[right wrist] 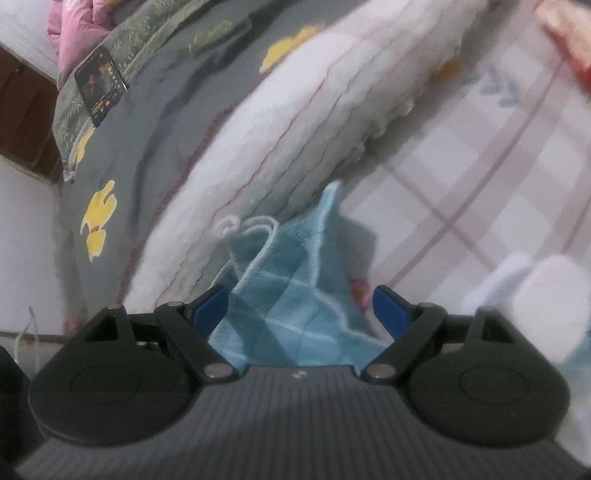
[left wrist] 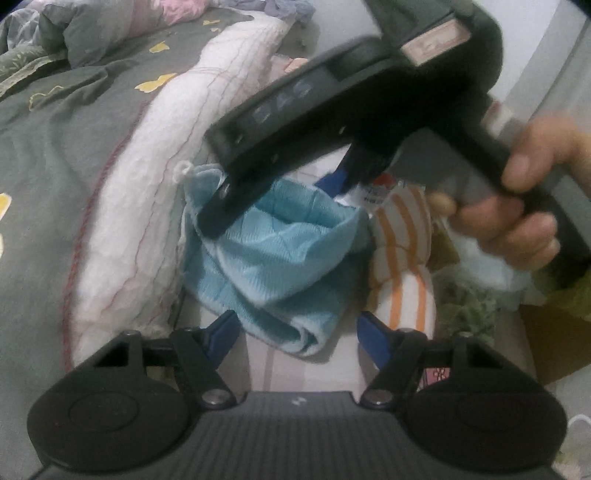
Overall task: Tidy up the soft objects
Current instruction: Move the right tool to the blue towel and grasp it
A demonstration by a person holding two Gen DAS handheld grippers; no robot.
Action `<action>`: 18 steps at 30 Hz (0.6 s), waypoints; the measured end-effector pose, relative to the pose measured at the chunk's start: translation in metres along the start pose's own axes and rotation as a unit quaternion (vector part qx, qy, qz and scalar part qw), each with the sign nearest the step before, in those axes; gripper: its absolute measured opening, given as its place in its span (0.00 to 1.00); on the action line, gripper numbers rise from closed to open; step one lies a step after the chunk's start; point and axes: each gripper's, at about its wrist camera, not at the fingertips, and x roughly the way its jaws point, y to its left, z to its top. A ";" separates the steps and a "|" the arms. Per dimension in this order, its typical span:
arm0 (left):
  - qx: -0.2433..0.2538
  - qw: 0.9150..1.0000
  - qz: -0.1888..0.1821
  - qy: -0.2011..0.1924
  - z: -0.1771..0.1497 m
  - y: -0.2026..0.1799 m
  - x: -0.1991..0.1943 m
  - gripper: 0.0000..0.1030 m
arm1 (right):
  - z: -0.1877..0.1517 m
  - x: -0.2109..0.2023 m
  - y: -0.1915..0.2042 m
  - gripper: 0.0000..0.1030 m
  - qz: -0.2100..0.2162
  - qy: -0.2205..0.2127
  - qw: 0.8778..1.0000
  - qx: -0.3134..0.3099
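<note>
A light blue towel (left wrist: pixel 273 251) lies crumpled on the checked sheet, against a white quilted blanket (left wrist: pixel 159 192). My left gripper (left wrist: pixel 299 332) is just below it with its blue fingers (left wrist: pixel 225 332) apart. The towel's lower fold hangs between them, and the pads do not press it. A hand (left wrist: pixel 517 206) holds the right gripper's black body (left wrist: pixel 332 110) above the towel's far side. In the right wrist view the towel (right wrist: pixel 295 288) rises in a peak between the wide-apart fingers of my right gripper (right wrist: pixel 299 306), ungripped.
A grey bedspread (left wrist: pixel 74 129) with yellow motifs covers the left. An orange-striped cloth (left wrist: pixel 402 240), a green leafy cloth (left wrist: pixel 469 310) and a brown box (left wrist: pixel 550 332) sit to the right. Pink clothing (right wrist: pixel 74 29) and a dark card (right wrist: pixel 99 81) lie far off.
</note>
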 end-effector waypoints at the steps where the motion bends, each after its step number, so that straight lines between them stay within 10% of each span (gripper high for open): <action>1: -0.001 1.000 -0.002 -0.003 0.002 0.000 0.001 0.70 | 0.001 0.005 -0.003 0.86 0.007 0.008 1.000 0.006; 10: -0.024 0.999 -0.018 -0.025 0.014 0.004 0.010 0.68 | 0.002 0.005 -0.007 0.87 0.036 0.015 0.999 0.007; 18: -0.013 0.998 -0.017 -0.061 0.023 -0.007 -0.005 0.67 | -0.017 -0.007 -0.011 0.46 0.049 0.009 0.998 0.037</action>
